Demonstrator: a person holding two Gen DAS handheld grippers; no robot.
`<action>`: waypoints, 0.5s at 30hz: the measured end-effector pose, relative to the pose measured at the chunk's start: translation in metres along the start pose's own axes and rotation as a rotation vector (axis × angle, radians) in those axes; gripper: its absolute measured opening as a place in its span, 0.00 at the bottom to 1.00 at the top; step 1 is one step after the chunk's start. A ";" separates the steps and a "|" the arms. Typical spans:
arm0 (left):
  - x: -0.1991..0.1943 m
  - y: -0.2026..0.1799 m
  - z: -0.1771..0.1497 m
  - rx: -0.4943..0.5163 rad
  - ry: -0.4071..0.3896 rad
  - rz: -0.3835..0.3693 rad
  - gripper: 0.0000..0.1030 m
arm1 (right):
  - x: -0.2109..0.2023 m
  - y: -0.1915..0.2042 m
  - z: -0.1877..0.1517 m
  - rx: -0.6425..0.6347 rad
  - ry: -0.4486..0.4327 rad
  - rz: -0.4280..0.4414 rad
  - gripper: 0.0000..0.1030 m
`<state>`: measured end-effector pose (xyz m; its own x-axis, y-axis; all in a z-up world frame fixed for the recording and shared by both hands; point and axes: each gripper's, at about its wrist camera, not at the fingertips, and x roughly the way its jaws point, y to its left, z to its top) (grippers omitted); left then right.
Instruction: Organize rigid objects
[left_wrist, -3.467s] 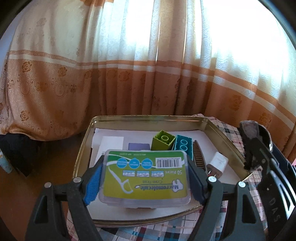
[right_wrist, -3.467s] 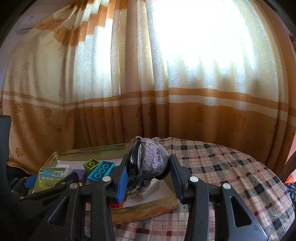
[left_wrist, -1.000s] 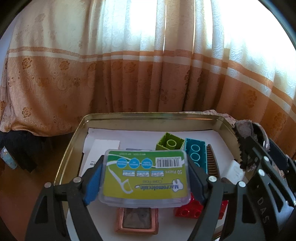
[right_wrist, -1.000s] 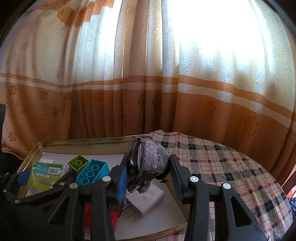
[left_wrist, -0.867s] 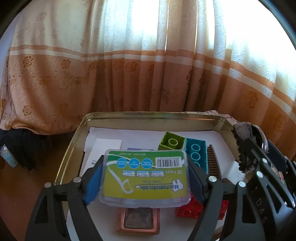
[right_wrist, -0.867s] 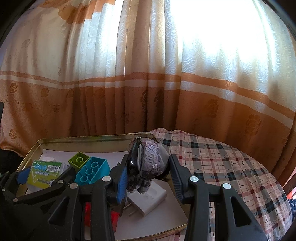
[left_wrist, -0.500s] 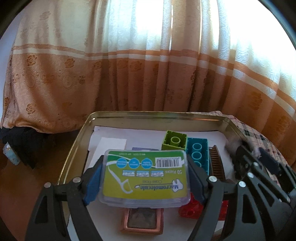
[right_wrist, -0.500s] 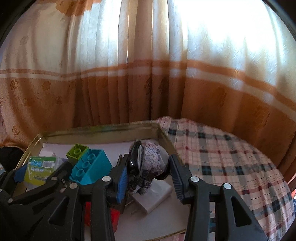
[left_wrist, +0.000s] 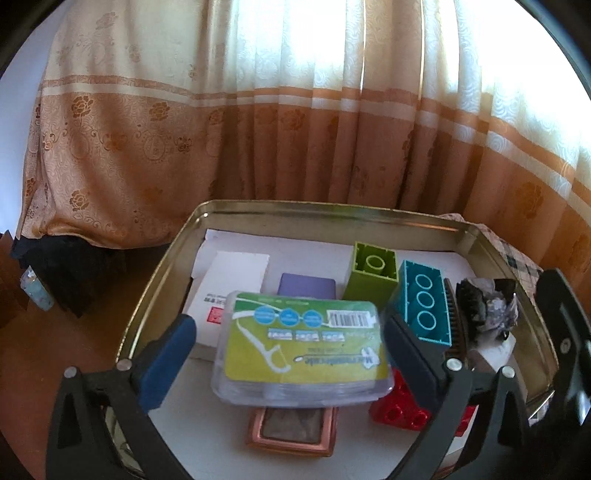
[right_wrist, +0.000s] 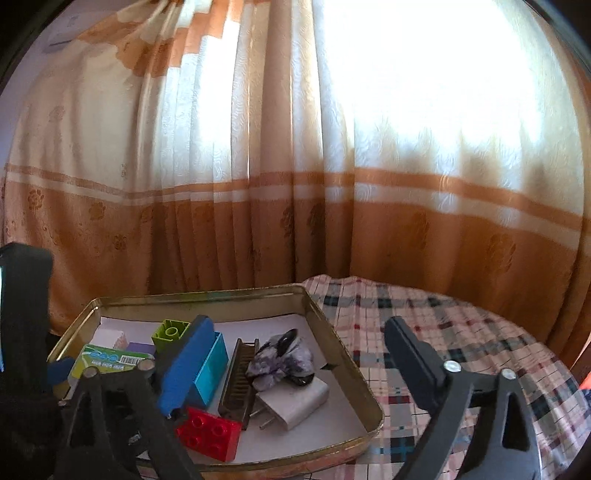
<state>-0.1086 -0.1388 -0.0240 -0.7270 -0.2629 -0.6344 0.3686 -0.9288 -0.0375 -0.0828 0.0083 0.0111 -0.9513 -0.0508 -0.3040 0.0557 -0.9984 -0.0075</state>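
Both our claws have just sprung apart. Left claw (left_wrist: 288, 339) straddles the floss box (left_wrist: 301, 350), pads clear. Right claw (right_wrist: 295, 354) empty; hair clip (right_wrist: 280, 356) lies in the tray (right_wrist: 332, 339).

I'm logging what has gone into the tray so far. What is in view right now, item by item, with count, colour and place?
tray: one, gold metal, on the checked cloth, lined with white paper
floss pick box: one, clear with green label, between the open left tongs
toy bricks: three; lime, teal, red, middle of tray
comb: one, brown, right of the teal brick
hair clip: one, purple-grey with black, lying on the charger
charger: one, white, right side of tray
white card box: one, left rear of tray
purple pad: one, behind the floss pick box
copper-framed item: one, front of tray
tablecloth: checked
curtain: cream and orange
left tongs: just opened, pads clear of the box
right tongs: just opened, empty
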 end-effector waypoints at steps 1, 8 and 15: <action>0.000 0.000 0.000 0.000 0.000 0.000 1.00 | -0.001 0.000 0.000 -0.002 -0.008 -0.005 0.94; 0.000 0.000 0.000 -0.001 0.000 -0.001 1.00 | 0.001 -0.016 0.000 0.068 0.018 -0.039 0.95; 0.001 -0.001 0.001 0.003 0.004 0.004 1.00 | -0.011 -0.011 -0.003 0.030 -0.011 -0.058 0.96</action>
<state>-0.1101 -0.1389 -0.0242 -0.7234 -0.2656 -0.6373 0.3696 -0.9286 -0.0326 -0.0720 0.0204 0.0121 -0.9559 0.0067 -0.2935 -0.0083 -1.0000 0.0039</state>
